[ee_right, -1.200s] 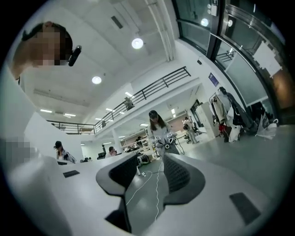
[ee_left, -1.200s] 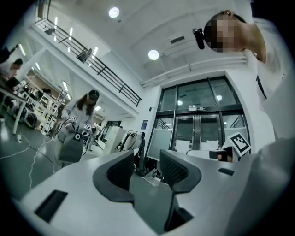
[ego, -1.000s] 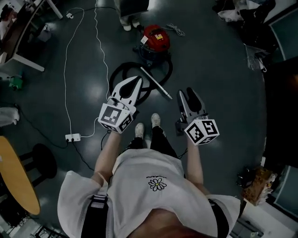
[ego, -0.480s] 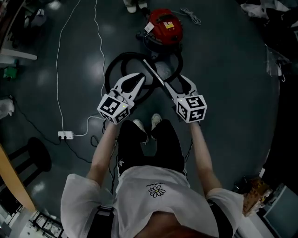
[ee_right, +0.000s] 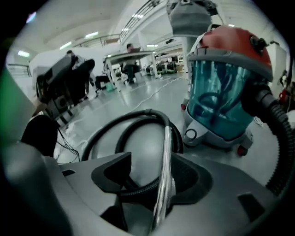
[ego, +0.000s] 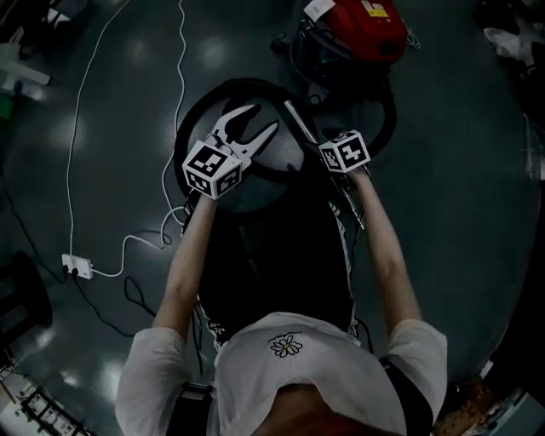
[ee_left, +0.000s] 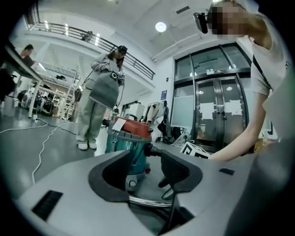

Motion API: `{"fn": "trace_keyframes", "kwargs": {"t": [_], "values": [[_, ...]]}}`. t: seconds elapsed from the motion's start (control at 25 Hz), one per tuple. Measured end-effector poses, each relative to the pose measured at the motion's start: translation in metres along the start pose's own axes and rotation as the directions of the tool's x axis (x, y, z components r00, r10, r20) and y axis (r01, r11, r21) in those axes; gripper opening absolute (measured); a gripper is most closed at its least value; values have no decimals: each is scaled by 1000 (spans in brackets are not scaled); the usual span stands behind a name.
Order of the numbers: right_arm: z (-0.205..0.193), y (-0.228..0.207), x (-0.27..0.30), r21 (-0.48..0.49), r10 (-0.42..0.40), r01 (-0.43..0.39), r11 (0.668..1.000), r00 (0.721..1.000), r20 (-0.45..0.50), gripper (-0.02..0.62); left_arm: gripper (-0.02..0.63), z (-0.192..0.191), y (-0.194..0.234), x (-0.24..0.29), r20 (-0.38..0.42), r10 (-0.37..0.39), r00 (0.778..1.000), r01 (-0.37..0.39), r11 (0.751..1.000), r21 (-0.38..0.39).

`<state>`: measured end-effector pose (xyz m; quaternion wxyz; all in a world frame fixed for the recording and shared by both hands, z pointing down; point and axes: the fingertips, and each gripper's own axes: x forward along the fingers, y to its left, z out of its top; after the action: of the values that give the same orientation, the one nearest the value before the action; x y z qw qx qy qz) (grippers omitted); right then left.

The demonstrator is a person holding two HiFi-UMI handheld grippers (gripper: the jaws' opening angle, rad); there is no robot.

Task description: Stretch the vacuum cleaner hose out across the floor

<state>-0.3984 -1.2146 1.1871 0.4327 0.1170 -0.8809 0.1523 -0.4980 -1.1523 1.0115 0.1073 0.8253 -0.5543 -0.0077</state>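
Fingers [ee_right: 113, 171] on your 2 grippers have just opened: right gripper [ee_right: 154, 163] straddles the wand [ee_right: 166, 138], left gripper [ee_left: 144, 156] holds nothing.

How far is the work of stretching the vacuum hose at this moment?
Done: nothing yet; the hose lies coiled by the vacuum cleaner. In hand: both grippers' jaws have just been opening; the right gripper has the metal tube between them, ungripped; the left gripper holds nothing. Left: grip, then pull the hose out straight.

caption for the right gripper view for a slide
Right gripper, jaws just opening, astride the shiny metal wand of a coiled black hose, red-lidded teal vacuum cleaner beyond.
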Motion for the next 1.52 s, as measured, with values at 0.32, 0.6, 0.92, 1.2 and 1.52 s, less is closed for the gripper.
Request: {"fn": "trace_keyframes", "kwargs": {"t": [0.32, 0.6, 0.92, 1.2, 1.52], "values": [[-65, -29, 69, 22, -117, 126, 992, 967, -227, 256, 192, 14, -1, -12, 63, 42, 997, -44, 998, 37], [-91, -51, 87, 77, -238, 275, 958, 919, -314, 256, 192, -1, 2, -15, -37, 54, 998, -48, 988, 147], [-96, -52, 106, 192, -147, 216, 957, 936, -319, 202, 192, 7, 3, -17, 15, 53, 999, -54, 992, 110], [-60, -38, 45, -4, -280, 290, 957, 924, -260, 179, 192, 16, 20, -29, -51, 131, 990, -123, 984, 129], [123, 55, -234, -414, -411, 329, 849, 903, -124, 179, 215, 258, -40, -89, -87, 131, 988, -121, 986, 114]]}}
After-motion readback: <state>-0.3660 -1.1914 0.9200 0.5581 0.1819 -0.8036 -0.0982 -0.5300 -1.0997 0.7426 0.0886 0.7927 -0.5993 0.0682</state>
